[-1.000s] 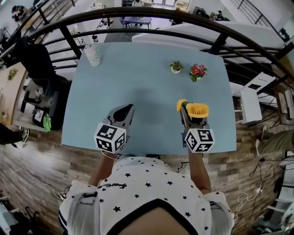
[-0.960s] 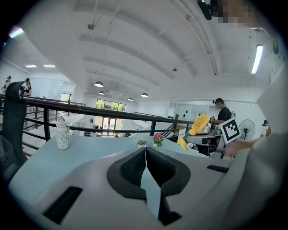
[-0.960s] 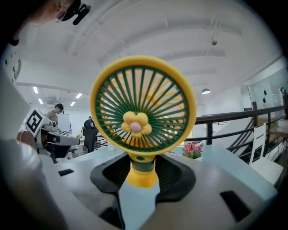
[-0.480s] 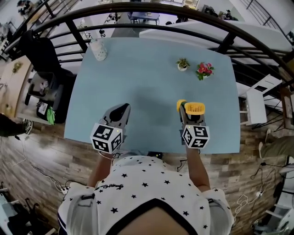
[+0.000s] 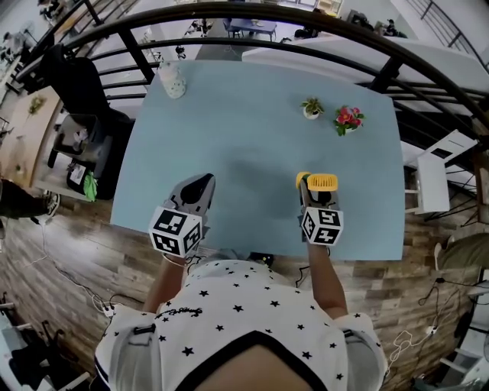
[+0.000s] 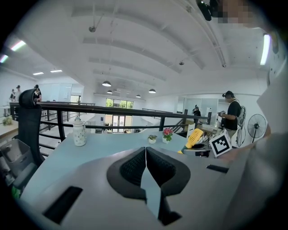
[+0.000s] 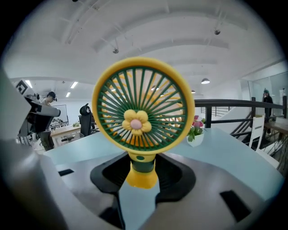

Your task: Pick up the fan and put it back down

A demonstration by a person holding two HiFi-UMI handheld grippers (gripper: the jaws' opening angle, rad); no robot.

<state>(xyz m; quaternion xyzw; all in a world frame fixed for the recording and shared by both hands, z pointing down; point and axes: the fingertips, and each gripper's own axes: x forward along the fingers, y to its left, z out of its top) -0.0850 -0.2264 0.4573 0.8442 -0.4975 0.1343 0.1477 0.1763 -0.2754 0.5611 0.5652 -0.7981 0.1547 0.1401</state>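
Observation:
The small yellow and green fan (image 7: 143, 108) stands upright between the jaws of my right gripper (image 7: 141, 168), which is shut on its handle just below the round grille. In the head view the fan (image 5: 322, 182) and the right gripper (image 5: 312, 192) are over the near right part of the light blue table (image 5: 252, 114). Whether the fan's base touches the table I cannot tell. My left gripper (image 5: 200, 185) hovers over the near left of the table. Its jaws (image 6: 145, 155) are shut with nothing between them. The fan (image 6: 195, 138) also shows at the right of the left gripper view.
A white patterned bottle (image 5: 173, 79) stands at the far left corner. A small green plant (image 5: 311, 108) and a pot of pink flowers (image 5: 348, 120) stand at the far right. A black railing (image 5: 229, 15) runs behind the table. The table's front edge is just below both grippers.
The right gripper has sunk toward the table with the fan still in its jaws. The left gripper has shifted slightly and stays shut.

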